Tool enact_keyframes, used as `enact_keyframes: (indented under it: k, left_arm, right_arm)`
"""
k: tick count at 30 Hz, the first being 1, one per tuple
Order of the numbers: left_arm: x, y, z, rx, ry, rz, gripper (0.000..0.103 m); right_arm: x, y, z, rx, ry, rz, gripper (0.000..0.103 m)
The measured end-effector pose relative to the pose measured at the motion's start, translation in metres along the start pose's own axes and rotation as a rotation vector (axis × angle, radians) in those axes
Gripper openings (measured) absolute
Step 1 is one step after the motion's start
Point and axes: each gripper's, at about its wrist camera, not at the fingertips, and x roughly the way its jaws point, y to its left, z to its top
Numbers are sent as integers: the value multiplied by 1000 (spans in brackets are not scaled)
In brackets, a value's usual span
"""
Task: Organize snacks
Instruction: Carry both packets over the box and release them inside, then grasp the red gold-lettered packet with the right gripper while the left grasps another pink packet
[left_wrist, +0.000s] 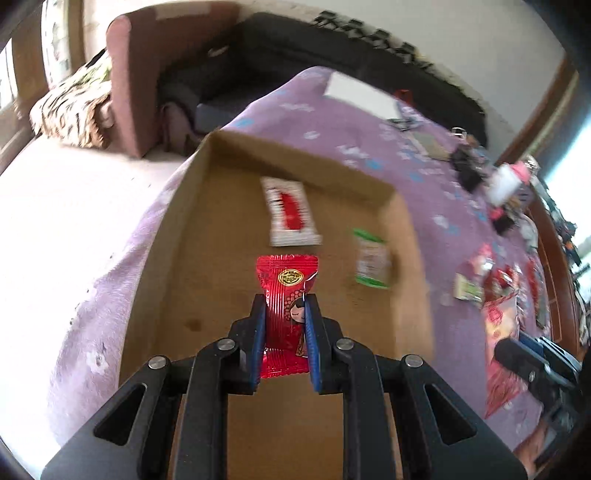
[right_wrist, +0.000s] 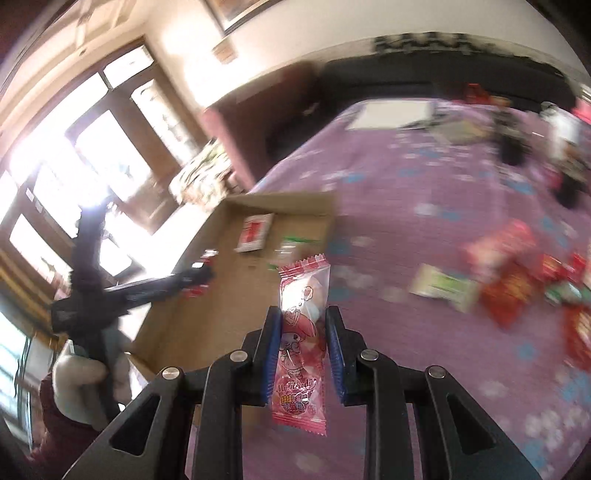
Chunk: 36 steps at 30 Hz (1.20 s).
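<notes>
A shallow brown cardboard box (left_wrist: 207, 236) with low walls sits open on the table, and everything here is placed around it. Inside the box, near its far wall, lies a flat white packet with a red stripe (left_wrist: 291, 212). Close to the box's right wall lies a small green and white packet (left_wrist: 371, 258). The rest of the box floor is bare, with lots of room on its near and left side. The left gripper (left_wrist: 285, 328) hangs over the middle of the box, and its blue pads are squeezed tight on a shiny red candy wrapper with a cartoon girl (left_wrist: 286, 295). The right gripper (right_wrist: 303, 347) is over the box's near right corner, and its blue pads pinch a pink and white checked candy wrapper with a cartoon bunny (right_wrist: 303, 332). A gloved hand (right_wrist: 79, 384) holds the left tool beside the box. The box rests on a purple tablecloth with pale flowers (left_wrist: 413, 147). To the right of the box, more red and green snack packets (right_wrist: 509, 284) lie in a loose heap on the cloth. Past the box's far wall there is a white sheet (left_wrist: 360, 94), then a dark sofa (left_wrist: 295, 40). Off the box's left side are a reddish armchair (left_wrist: 136, 74) and bright windows (right_wrist: 99, 147).
</notes>
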Motion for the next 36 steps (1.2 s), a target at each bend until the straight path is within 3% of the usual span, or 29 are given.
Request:
enact_keyframes:
  k: [8,16,20,24,28,31,36]
  left_arm:
    - [26,20,17,-35,34,33,17]
    - [18,39,22,-105,42,-31,20]
    - [-4,42,21,-119,-2,-45,20]
    - [-33,39,17,-137,-64,-43,22]
    - [-65,18,8,-127,-145,-65,59]
    - [-82,-3,-4,-90,-184,-99,59]
    - [-93,-41,-33,-71,-183,-196,59]
  right_arm:
    - [92,40,23,-42,131,-9,24]
    - [111,55,20,-97,130,-55,28]
    - [101,60,22,-129,86,-84,29]
    - [75,59,24,-130,16,-91,39]
    - [44,52,19,-98,-40,-70,39]
    - [21,41,9,-77,-77,-64,39]
    - [-22,2,-25,-30,-118,-77,39]
